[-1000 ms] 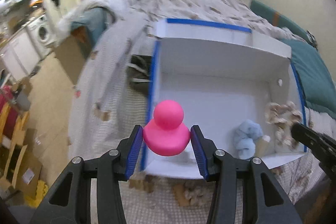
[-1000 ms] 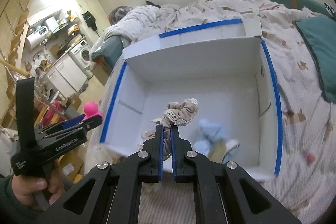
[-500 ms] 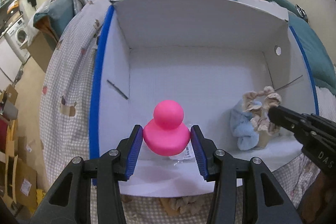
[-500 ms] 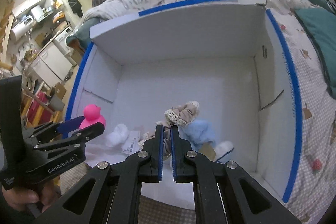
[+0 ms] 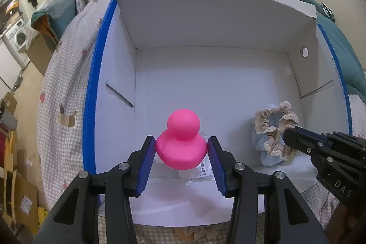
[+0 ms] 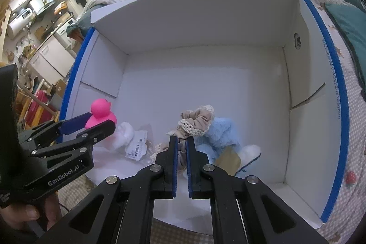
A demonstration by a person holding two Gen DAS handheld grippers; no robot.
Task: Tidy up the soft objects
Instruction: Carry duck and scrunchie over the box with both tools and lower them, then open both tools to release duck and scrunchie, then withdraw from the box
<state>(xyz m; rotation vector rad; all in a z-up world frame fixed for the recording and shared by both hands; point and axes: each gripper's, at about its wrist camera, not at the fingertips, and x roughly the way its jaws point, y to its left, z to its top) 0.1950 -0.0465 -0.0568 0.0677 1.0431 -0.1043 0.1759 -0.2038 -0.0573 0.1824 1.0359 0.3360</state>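
The left gripper point(image 5: 181, 153) was clamped on the pink duck point(image 5: 181, 146) and the right gripper point(image 6: 181, 151) on the lace scrunchie point(image 6: 196, 119), both held over the white box point(image 6: 205, 93), where release appeared due next, beside a blue plush point(image 6: 223, 133) and white plush point(image 6: 124, 132) already inside.
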